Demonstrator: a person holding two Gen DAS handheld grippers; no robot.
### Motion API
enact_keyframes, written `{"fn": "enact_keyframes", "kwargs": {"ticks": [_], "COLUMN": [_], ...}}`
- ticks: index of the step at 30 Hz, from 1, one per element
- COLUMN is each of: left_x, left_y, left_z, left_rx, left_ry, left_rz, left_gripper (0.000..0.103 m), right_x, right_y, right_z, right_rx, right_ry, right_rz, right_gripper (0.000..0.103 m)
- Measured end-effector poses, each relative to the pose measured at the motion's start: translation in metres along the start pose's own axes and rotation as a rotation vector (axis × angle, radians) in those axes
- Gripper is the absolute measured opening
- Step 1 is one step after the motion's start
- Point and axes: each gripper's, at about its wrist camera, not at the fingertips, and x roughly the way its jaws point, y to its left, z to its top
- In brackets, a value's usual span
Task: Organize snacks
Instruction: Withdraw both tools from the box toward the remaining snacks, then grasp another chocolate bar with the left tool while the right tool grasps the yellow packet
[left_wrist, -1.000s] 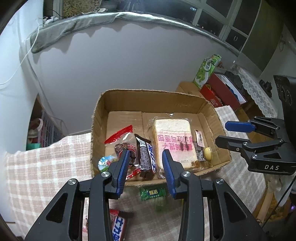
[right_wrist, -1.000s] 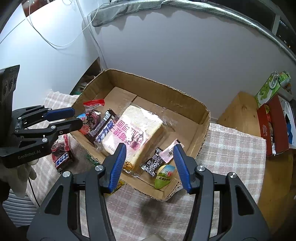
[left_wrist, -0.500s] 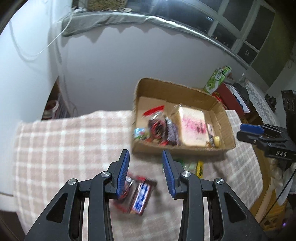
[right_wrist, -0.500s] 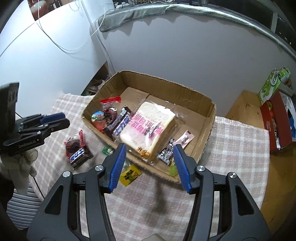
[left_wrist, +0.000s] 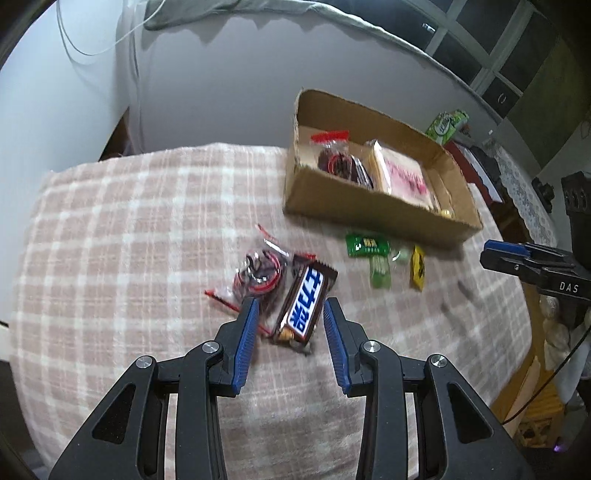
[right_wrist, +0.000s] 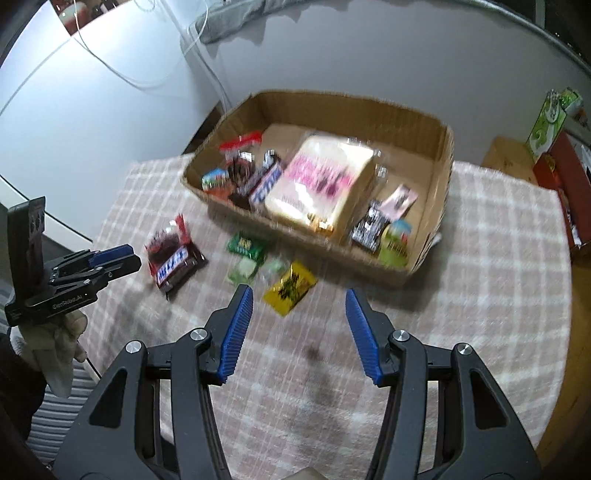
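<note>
A cardboard box (left_wrist: 373, 214) (right_wrist: 437, 177) on the plaid cloth holds a wrapped bread loaf (right_wrist: 321, 181), a chocolate bar (right_wrist: 264, 184) and several small packets. On the cloth lie a brown and blue chocolate bar (left_wrist: 304, 304) (right_wrist: 177, 264), a clear bag of dark snacks (left_wrist: 260, 275), green packets (left_wrist: 367, 245) (right_wrist: 245, 245) and a yellow packet (left_wrist: 417, 267) (right_wrist: 290, 284). My left gripper (left_wrist: 290, 314) is open, its fingers either side of the loose chocolate bar's near end. My right gripper (right_wrist: 299, 299) is open and empty, just short of the yellow packet.
The plaid cloth (left_wrist: 110, 240) covers the table up to a white wall. A green carton (right_wrist: 546, 122) and a red box (right_wrist: 561, 177) stand on a wooden surface to the right. The table edge drops off at right.
Both grippers pulled back from the box. The left one has swung left and down onto the loose chocolate bar. The right one now faces the packets in front of the box.
</note>
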Motion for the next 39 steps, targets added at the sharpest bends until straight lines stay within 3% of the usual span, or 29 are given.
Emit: {"fn": "enact_keyframes", "kwargs": {"ticks": [5,23,27,35,39], "left_x": [0.002,0.031,0.034,0.048,0.054], "left_y": [-0.005,-0.011,-0.011,-0.024,-0.028], "left_z": [-0.006,-0.005,-0.002,0.0,0.001], "left_rx": [0.017,0.042,0.046,0.099,0.106], "left_ry": [0.009,0.052,0.054,0.076,0.081], "left_rz": [-0.01,-0.012,-0.004,0.014,0.026], "left_gripper": [0.035,0.035,0.035,0.035,0.035], "right_x": [0.014,0.066,0.076,0.088,0.089], "right_y": [0.004,0.003,0.009,0.011,0.01], "right_z": [-0.008,0.001,0.002,0.006,0.008], "right_rx": [0.002,0.114,0.107,0.112,0.112], "right_ry": [0.035,0.097,0.109,0.123,0.127], "right_rz": [0.007,-0.025,-0.044,-0.074,-0.084], "right_gripper": [0.048,0.046,0.038,0.037,0.029]}}
